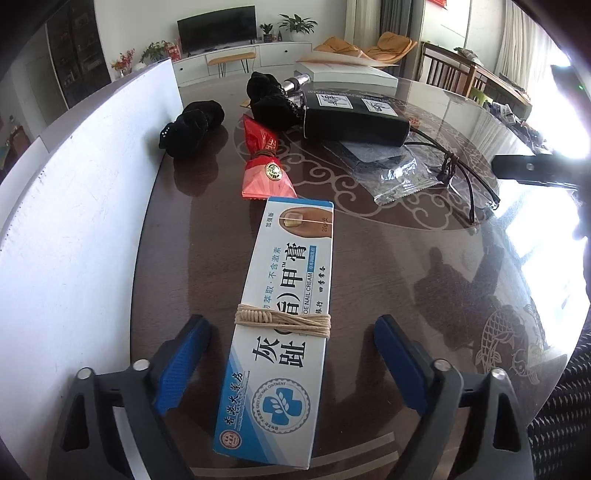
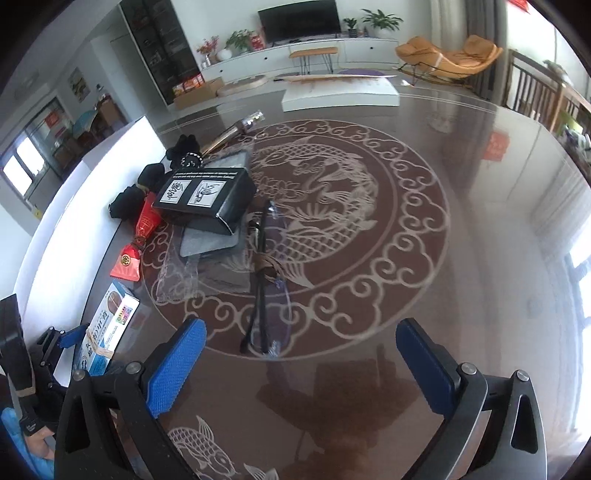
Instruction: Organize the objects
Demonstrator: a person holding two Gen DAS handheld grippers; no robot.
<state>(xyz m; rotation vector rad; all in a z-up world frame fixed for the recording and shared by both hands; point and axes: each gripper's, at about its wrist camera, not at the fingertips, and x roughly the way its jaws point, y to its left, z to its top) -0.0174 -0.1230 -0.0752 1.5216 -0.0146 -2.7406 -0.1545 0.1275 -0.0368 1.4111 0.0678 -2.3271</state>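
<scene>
On the glossy dark table (image 1: 424, 258), the left gripper (image 1: 291, 363) straddles the cream box (image 1: 284, 325), pads apart, not touching; squeezing shut comes next. The right gripper (image 2: 301, 363) gapes empty, glasses (image 2: 267, 280) at twelve o'clock.

A television (image 2: 299, 20), orange lounge chair (image 2: 448, 55) and potted plant (image 2: 382, 20).

The surface (image 2: 424, 258) is showing dark brown under a glossy sheen, patterned with pale scrolling clouds ringing a large fish. The ointment box (image 1: 284, 325) is showing white and light blue with black characters, a blue cross emblem and a tan string band. The wrapped packet (image 1: 264, 162) is glowing red with a gold seal. The case (image 1: 354, 118) is showing black with two white labels. The left tool (image 1: 288, 363) and right tool (image 2: 301, 363) are showing blue textured pads on black frames.
</scene>
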